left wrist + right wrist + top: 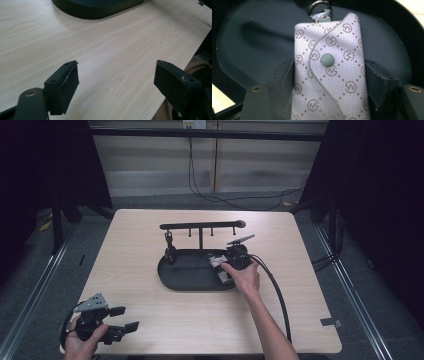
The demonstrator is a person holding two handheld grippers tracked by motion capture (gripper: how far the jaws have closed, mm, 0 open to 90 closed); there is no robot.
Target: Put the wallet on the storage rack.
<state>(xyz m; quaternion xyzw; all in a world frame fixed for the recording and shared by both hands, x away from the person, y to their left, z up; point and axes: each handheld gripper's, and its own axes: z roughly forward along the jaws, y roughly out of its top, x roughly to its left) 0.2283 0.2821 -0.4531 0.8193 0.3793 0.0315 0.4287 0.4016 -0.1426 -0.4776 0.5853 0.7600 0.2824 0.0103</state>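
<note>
A grey patterned key pouch (342, 85) with a snap button and a metal ring (318, 5) lies in the black oval tray (259, 47). My right gripper (329, 63) has its jaws pressed against the pouch's two long sides. In the high view that gripper (225, 269) is at the right end of the tray (185, 275), over the pouch (217, 262). My left gripper (127, 318) is held at the table's front left corner, open with nothing between its jaws. The left gripper (117, 65) view looks across bare wood towards the tray (95, 10).
A black stand (202, 225) with a hook rail rises from the tray's back edge. A small dark item (170, 251) hangs from its left hook. A cable (277, 295) trails from the right gripper over the wooden table (150, 285). Dark floor surrounds the table.
</note>
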